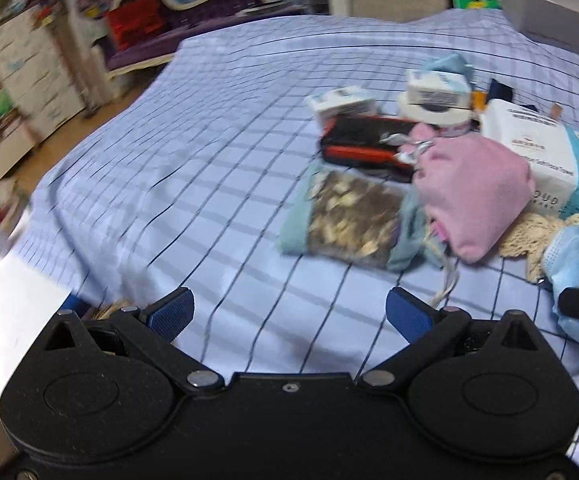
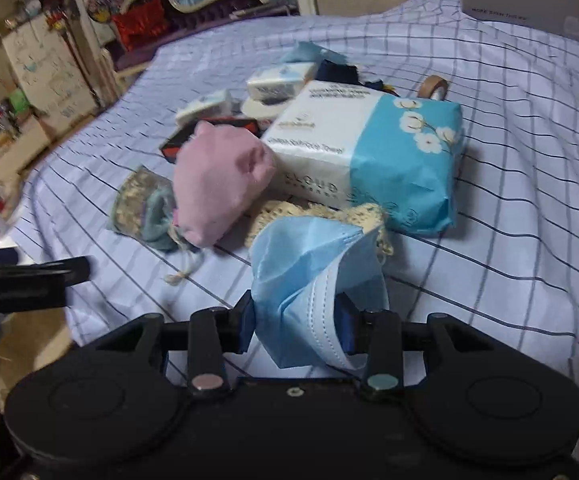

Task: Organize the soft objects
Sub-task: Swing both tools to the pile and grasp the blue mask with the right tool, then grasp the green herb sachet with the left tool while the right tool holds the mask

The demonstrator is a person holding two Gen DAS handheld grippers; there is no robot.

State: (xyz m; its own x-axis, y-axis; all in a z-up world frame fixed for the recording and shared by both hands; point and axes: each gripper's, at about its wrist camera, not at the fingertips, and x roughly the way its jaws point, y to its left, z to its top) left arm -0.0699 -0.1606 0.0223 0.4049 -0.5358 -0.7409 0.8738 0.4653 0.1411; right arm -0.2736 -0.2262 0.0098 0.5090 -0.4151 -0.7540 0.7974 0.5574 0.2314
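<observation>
Right gripper (image 2: 298, 322), black with blue pads: jaws pressed onto a crumpled pale-blue pleated face mask (image 2: 309, 264), which bulges up between them above the bedsheet.
Left gripper (image 1: 289, 314), same make: jaws spread wide, nothing between them, over bare sheet.
Blue-checked bedsheet (image 2: 509, 208): carries all items below.
Pink cloth drawstring pouch (image 2: 217, 180): left of the mask, leaning against the towel pack.
White-and-blue flowered soft pack of face towels (image 2: 369, 152): behind the mask, centre of the pile.
Cream crocheted lace piece (image 2: 289, 210): partly under pack and pouch.
Camouflage-print cloth on teal fabric (image 1: 349, 218): flat, beside the pouch.
Black-and-red case (image 1: 365, 146): behind the camouflage cloth.
Two small white tissue packs (image 2: 241, 94): at the pile's far side.
</observation>
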